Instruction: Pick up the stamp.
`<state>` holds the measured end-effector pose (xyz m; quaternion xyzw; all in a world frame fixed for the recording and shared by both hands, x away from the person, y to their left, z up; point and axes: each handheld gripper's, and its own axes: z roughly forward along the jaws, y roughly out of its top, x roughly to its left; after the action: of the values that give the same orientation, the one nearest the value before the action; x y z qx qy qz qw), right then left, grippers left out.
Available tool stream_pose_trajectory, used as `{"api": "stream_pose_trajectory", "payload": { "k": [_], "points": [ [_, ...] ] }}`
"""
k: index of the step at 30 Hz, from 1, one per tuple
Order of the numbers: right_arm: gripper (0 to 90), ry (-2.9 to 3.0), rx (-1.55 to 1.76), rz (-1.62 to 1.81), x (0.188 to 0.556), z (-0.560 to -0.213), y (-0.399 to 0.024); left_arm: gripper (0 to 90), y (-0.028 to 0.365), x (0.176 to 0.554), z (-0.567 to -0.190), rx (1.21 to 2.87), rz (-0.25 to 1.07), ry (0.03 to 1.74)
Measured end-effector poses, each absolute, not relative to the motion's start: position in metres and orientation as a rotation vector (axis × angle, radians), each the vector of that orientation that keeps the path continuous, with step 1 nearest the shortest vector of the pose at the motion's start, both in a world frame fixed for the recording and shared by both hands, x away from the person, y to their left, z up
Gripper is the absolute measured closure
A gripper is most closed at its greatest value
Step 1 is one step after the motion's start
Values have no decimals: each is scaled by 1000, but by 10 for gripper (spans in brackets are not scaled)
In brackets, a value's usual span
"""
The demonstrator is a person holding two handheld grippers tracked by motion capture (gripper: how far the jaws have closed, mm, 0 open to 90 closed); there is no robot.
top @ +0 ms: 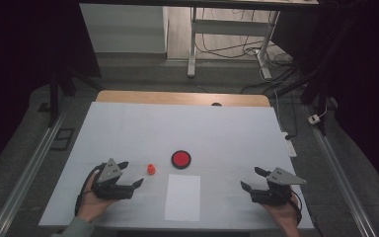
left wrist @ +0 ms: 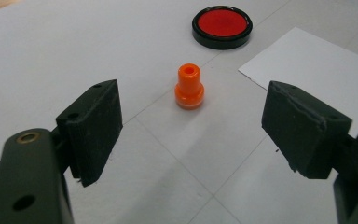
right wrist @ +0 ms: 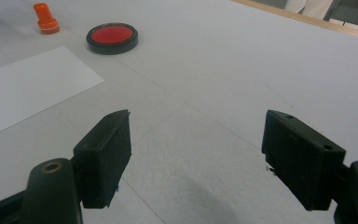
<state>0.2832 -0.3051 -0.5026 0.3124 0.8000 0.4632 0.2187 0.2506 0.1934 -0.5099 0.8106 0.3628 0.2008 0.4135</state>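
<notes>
Left gripper [top: 131, 173] spread wide near orange stamp [left wrist: 189, 86], right gripper [top: 251, 178] spread, well apart

the small plastic stamp with a round knob [left wrist: 189, 86] is bright orange all over, a shade paler around its base rim. the round ink pad [left wrist: 222, 25] has a glossy black casing and a flat, plain red centre. the rectangular sheet of paper [top: 183, 197] is clean white with no print. the desk [top: 128, 128] wears a pale grey-white cover crossed by faint thin lines, and a strip of light brown wood shows at its far edge. the left gripper [top: 131, 174] and right gripper [top: 250, 178] are matte black, jaws included, each topped by a grey three-cornered plate.
</notes>
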Motion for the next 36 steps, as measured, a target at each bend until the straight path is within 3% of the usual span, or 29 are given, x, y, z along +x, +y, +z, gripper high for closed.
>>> {"api": "stream_pose_trajectory", "payload": {
  "k": [19,36],
  "points": [
    [248,2226,858,1278,284,-504,-303,245,168,267,-524,2098,517,859],
    [258,2221,860,1272,284,-504,-302,398,147,289,-532,2154,560,827]
  ]
}}
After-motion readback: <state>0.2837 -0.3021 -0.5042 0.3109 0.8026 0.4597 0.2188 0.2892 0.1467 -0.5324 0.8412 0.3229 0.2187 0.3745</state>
